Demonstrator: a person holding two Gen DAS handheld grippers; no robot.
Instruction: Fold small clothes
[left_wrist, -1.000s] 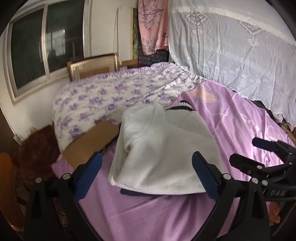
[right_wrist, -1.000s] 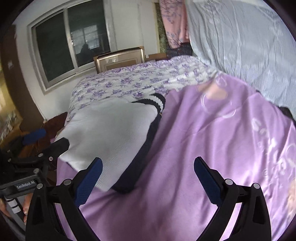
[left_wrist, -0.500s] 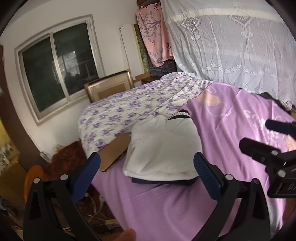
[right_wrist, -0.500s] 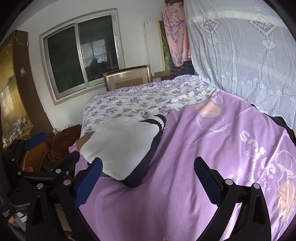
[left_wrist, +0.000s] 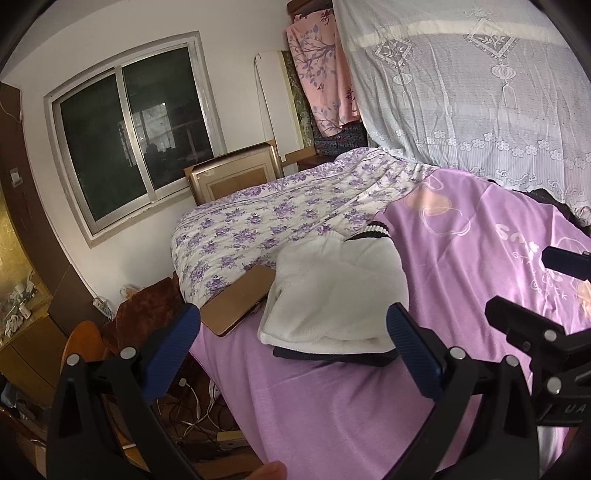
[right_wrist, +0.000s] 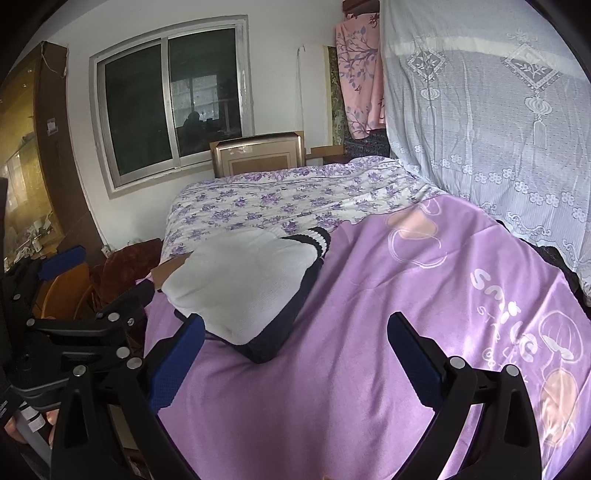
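The folded white knit garment with dark navy trim (left_wrist: 332, 291) lies on the lilac printed bedspread (left_wrist: 461, 266) near the bed's left edge, its black-and-white striped cuff (right_wrist: 314, 236) pointing toward the white quilt with purple flowers (right_wrist: 280, 199) farther up the bed. A flat tan cardboard piece (left_wrist: 238, 301) juts from under the garment's left side and overhangs the bed edge.

To the right of the garment the bedspread runs bare and broad as far as the white lace curtain (right_wrist: 498, 122), leaving ample open room there. To the left the bed drops off to a floor crowded with cables, a brown cloth heap (left_wrist: 147, 310) and a wooden chair back (left_wrist: 79, 343).

The left gripper (left_wrist: 291, 354) hangs short of the garment's near edge, jaws wide apart and holding nothing. The right gripper (right_wrist: 293, 354) sits over bare bedspread, right of the garment's navy corner, jaws likewise spread and empty.

Each gripper's body is cut off by the lower frame; in the left view a fingertip (left_wrist: 271, 472) shows at the bottom. How many layers the fold has cannot be made out.
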